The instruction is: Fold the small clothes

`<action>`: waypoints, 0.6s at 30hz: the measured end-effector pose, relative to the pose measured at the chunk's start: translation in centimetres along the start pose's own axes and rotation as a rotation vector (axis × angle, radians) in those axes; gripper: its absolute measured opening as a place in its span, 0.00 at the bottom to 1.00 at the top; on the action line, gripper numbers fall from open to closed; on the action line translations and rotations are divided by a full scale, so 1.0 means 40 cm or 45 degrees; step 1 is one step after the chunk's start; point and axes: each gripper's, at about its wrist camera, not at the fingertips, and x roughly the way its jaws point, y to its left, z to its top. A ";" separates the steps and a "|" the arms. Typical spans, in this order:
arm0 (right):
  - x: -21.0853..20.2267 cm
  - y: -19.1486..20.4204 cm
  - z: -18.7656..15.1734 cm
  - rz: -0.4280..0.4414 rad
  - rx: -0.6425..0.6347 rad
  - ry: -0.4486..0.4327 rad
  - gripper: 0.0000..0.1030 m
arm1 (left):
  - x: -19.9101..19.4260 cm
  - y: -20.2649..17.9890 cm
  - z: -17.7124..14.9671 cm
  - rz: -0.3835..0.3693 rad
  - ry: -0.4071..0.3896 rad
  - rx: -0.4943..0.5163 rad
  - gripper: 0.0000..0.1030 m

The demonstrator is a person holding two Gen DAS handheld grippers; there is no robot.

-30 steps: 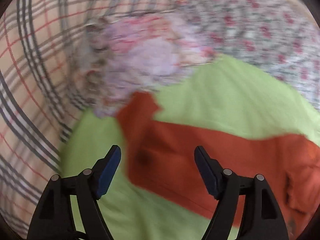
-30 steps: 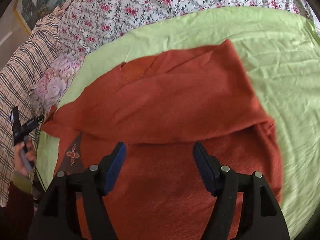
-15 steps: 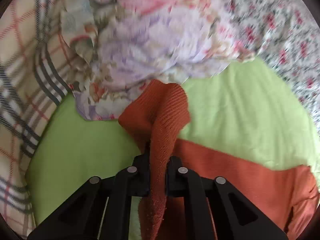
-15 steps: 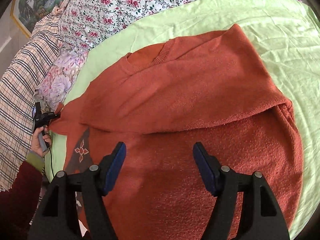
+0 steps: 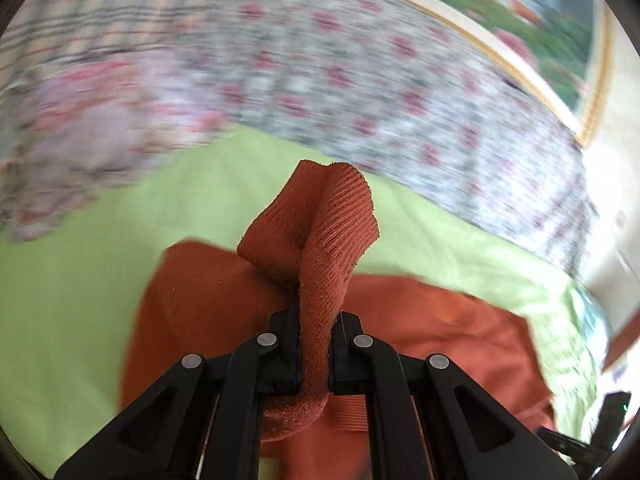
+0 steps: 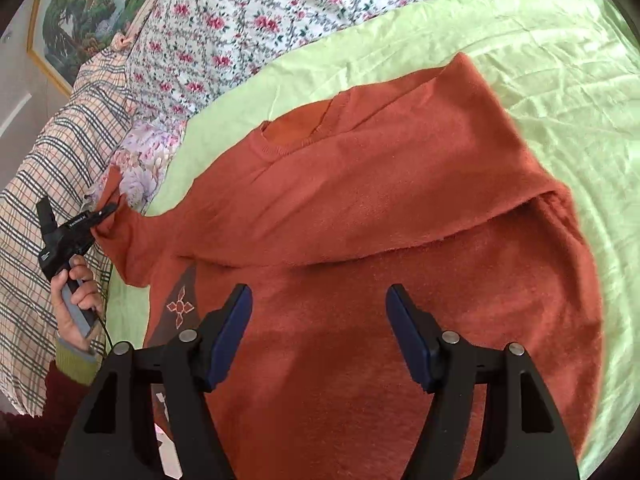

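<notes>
Right wrist view shows our sweater (image 6: 360,240) with one sleeve folded across, left gripper (image 5: 314,344) clamping the other cuff, right gripper (image 6: 318,336) gaping wide; most folding remains.

No legible text or labels.

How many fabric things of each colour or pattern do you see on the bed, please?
Orange-red: 1, the sweater, its sleeve cuff held by the left gripper
Light green: 1, the sheet
Rose-print: 1, the floral cover
Checked: 1, the plaid blanket
Pale purple flowers: 1, the pillow
Total: 5
</notes>
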 end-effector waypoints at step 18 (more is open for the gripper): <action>-0.084 -0.123 -0.014 -0.052 0.145 -0.107 0.69 | 0.360 -0.523 -0.321 -0.207 0.418 0.381 0.22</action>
